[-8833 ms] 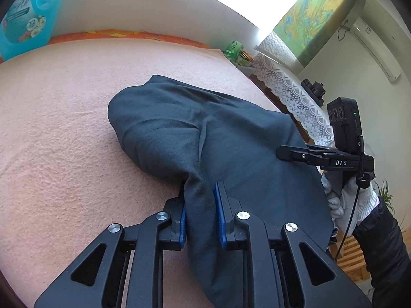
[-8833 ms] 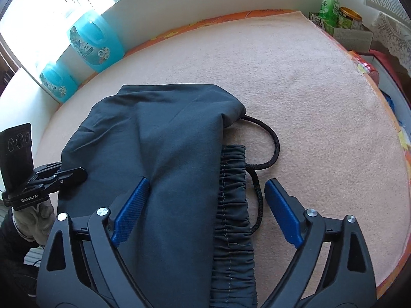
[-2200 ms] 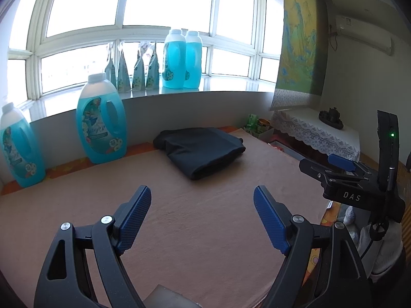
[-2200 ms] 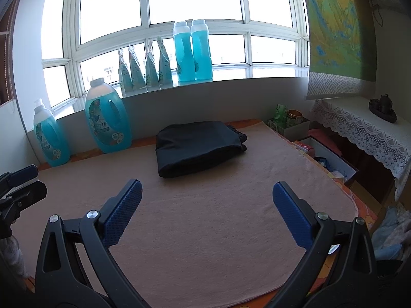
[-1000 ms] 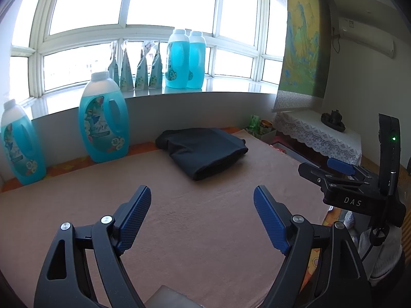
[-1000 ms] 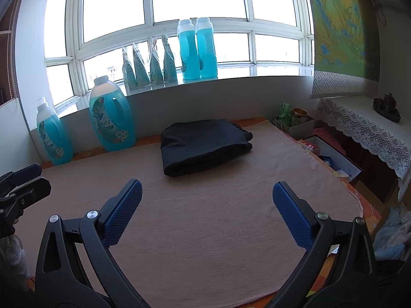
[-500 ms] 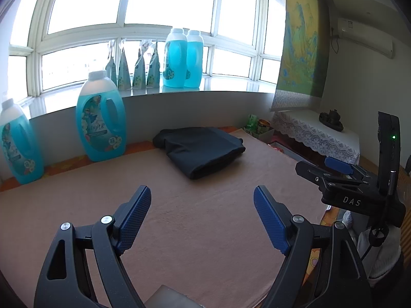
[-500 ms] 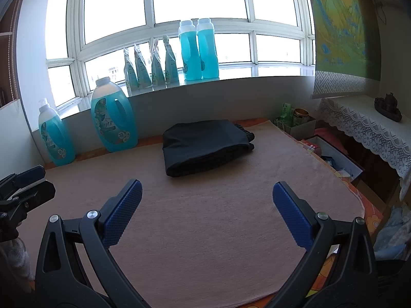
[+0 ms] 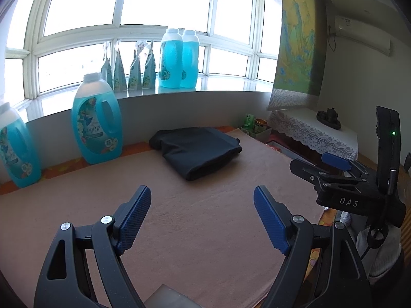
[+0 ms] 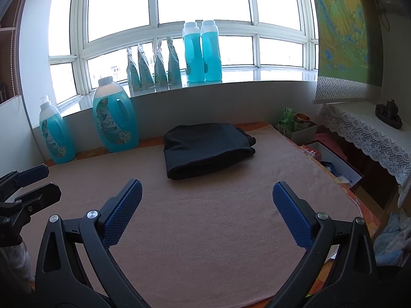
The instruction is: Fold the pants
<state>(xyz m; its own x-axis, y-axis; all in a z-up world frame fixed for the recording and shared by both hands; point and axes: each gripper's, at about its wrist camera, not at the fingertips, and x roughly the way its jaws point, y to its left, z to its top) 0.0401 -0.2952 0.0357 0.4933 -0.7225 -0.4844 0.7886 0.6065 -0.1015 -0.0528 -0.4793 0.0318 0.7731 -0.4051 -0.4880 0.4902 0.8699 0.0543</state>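
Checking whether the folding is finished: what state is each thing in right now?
Pants: folded into a compact stack, lying on the towel, untouched.
Left gripper: open, empty, short of the pants.
Right gripper: open, empty, short of the pants.
Big detergent bottle: upright, capped.

The pants are dark, near-black cloth, folded into a compact, roughly rectangular bundle of several layers. They lie flat on the far part of the tabletop, a little right of its middle, close to the wall under the window. The smooth folded edge faces near and left. The gathered elastic waistband sticks out at the far right end. The top face is smooth with few creases. Nothing touches the bundle.
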